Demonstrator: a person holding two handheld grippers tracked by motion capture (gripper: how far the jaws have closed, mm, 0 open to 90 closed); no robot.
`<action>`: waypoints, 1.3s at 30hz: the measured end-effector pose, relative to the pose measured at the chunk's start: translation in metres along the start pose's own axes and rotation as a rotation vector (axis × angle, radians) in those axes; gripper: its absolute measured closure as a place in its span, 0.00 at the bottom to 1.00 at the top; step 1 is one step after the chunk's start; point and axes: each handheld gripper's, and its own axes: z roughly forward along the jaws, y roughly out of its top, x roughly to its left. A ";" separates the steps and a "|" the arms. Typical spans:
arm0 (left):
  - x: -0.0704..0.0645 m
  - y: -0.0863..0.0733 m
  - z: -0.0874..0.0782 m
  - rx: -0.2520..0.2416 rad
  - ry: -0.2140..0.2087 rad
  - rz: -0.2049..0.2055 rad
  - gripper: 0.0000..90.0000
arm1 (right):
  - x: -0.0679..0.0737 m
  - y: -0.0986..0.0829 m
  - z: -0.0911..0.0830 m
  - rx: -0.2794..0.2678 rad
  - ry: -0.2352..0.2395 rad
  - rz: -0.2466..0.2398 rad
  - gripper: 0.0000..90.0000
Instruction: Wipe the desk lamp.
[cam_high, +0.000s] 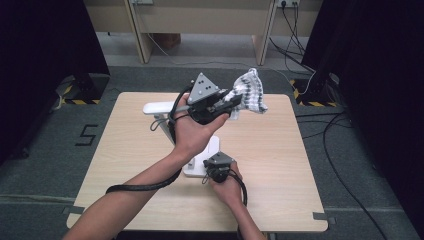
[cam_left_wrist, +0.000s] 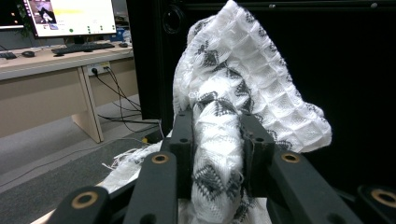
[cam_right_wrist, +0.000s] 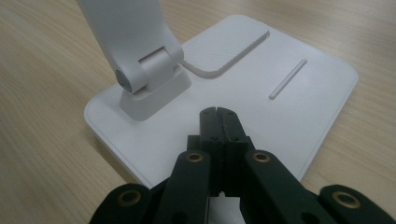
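A white waffle-weave cloth (cam_high: 252, 90) with grey diamond patterns hangs in the air over the far part of the table. My left gripper (cam_high: 235, 102) is shut on it; in the left gripper view a bunched fold of the cloth (cam_left_wrist: 243, 79) is pinched between the jaws of the left gripper (cam_left_wrist: 217, 135). A white desk lamp stands on the table, its flat base (cam_high: 212, 147) near the middle and its head (cam_high: 159, 107) reaching left. My right gripper (cam_high: 212, 167) is shut, its closed tips (cam_right_wrist: 218, 114) resting on the lamp base (cam_right_wrist: 303, 98) beside the arm's hinge (cam_right_wrist: 149, 74).
The light wooden table (cam_high: 280, 165) stands on grey carpet. Cables (cam_high: 345, 165) trail across the floor at the right. A desk (cam_left_wrist: 46, 60) with a monitor (cam_left_wrist: 70, 16) and keyboard stands beyond. Black curtains hang on both sides.
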 end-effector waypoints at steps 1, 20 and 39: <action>0.000 0.000 0.001 0.001 -0.002 0.002 0.78 | 0.000 0.000 0.000 0.000 0.000 0.000 1.00; -0.009 0.003 0.008 -0.002 -0.029 0.018 0.78 | 0.000 0.000 0.000 -0.001 0.000 -0.001 1.00; -0.020 0.001 0.012 -0.010 -0.071 0.041 0.78 | 0.000 0.000 0.000 -0.002 0.000 0.000 1.00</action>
